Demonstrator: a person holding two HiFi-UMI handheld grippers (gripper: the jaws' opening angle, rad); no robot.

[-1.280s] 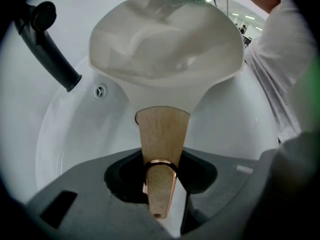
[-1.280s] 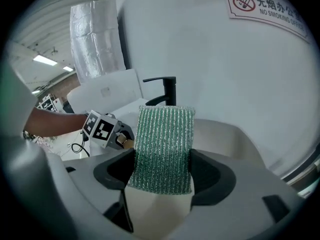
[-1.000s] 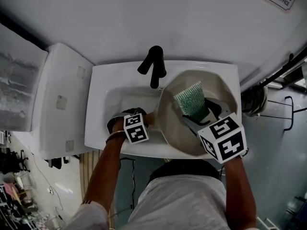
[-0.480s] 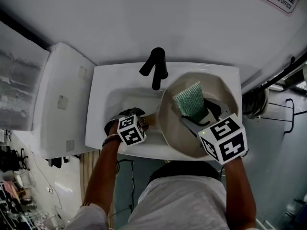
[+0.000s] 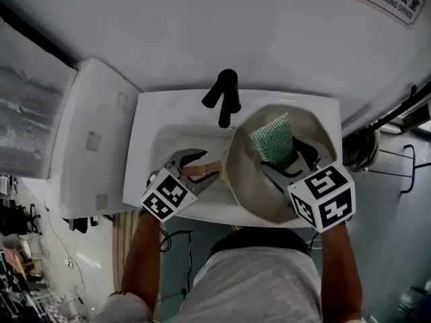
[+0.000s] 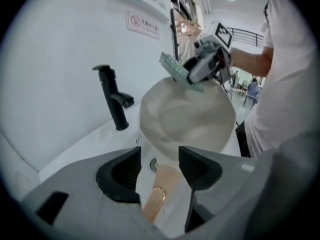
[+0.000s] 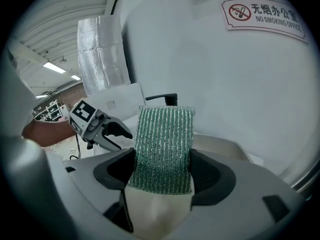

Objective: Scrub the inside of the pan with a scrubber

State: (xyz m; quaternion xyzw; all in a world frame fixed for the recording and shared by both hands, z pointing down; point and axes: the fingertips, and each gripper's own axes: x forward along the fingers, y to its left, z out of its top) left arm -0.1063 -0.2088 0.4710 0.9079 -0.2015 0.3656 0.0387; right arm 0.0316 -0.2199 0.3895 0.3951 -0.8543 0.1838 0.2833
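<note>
Head view: pan (image 5: 246, 180) tilted in right half of sink (image 5: 151, 120), just near of tap (image 5: 225, 99). Green scrubber (image 5: 271, 138) clamped flat in right gripper (image 5: 281, 159), up by pan's far rim. Left gripper (image 5: 201, 168) spread wide about handle (image 6: 155, 204), pinching nothing. Probably early in the scrubbing: no suds, grime or wiped track to judge by, most of inside seemingly left. Cannot tell whether scrubber touches wall. Pan's near right part hidden behind right cube; handle's end cut off under left jaws.
</note>
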